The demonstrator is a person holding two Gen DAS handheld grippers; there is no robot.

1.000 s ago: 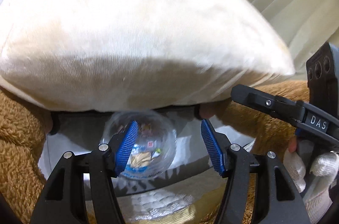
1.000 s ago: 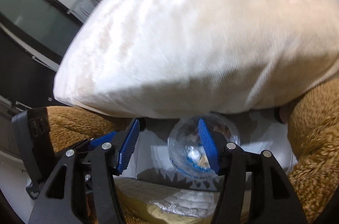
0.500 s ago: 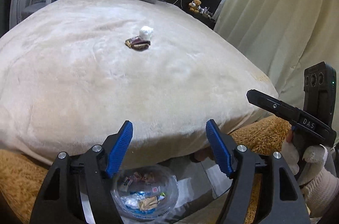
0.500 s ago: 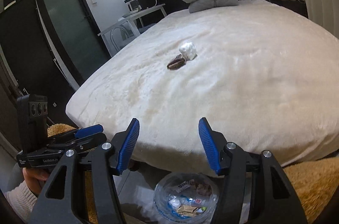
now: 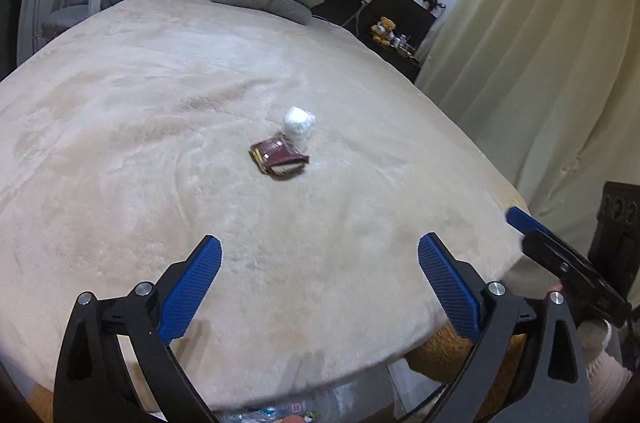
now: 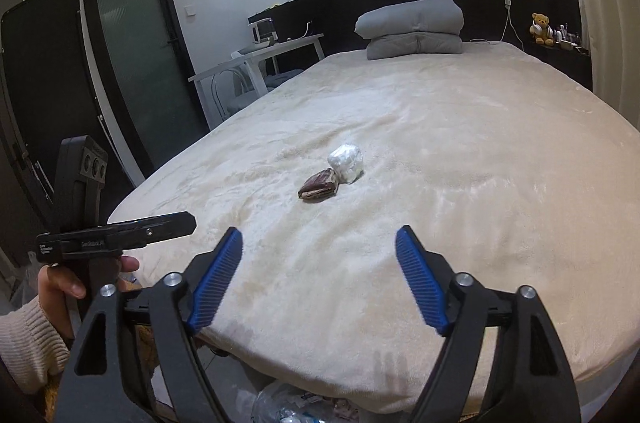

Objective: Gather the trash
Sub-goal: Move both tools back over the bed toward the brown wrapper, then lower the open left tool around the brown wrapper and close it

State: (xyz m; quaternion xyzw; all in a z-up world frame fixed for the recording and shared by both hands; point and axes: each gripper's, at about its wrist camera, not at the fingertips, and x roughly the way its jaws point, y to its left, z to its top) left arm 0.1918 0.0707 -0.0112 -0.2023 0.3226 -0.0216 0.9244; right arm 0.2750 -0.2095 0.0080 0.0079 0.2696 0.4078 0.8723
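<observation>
A brown snack wrapper (image 5: 279, 158) and a crumpled white wad (image 5: 299, 122) lie touching in the middle of the cream bed (image 5: 120, 127). They also show in the right wrist view: the wrapper (image 6: 319, 185) and the wad (image 6: 346, 163). My left gripper (image 5: 320, 259) is open and empty above the bed's foot, well short of them. My right gripper (image 6: 319, 243) is open and empty, also short of them. A clear trash bag (image 6: 288, 405) with wrappers lies on the floor under the bed's foot edge; its top shows in the left wrist view (image 5: 280, 413).
Folded grey bedding (image 6: 412, 27) lies at the head of the bed (image 6: 500, 183). A white desk and chair (image 6: 256, 63) stand left of it, a dark door (image 6: 136, 47) further left. Curtains (image 5: 540, 63) hang on the right. A teddy bear (image 6: 541, 27) sits on the headboard shelf.
Both grippers have risen from floor level at the trash bag to above the bed's foot. The bag has dropped to the bottom edge of both views, and the wrapper and wad now appear closer.
</observation>
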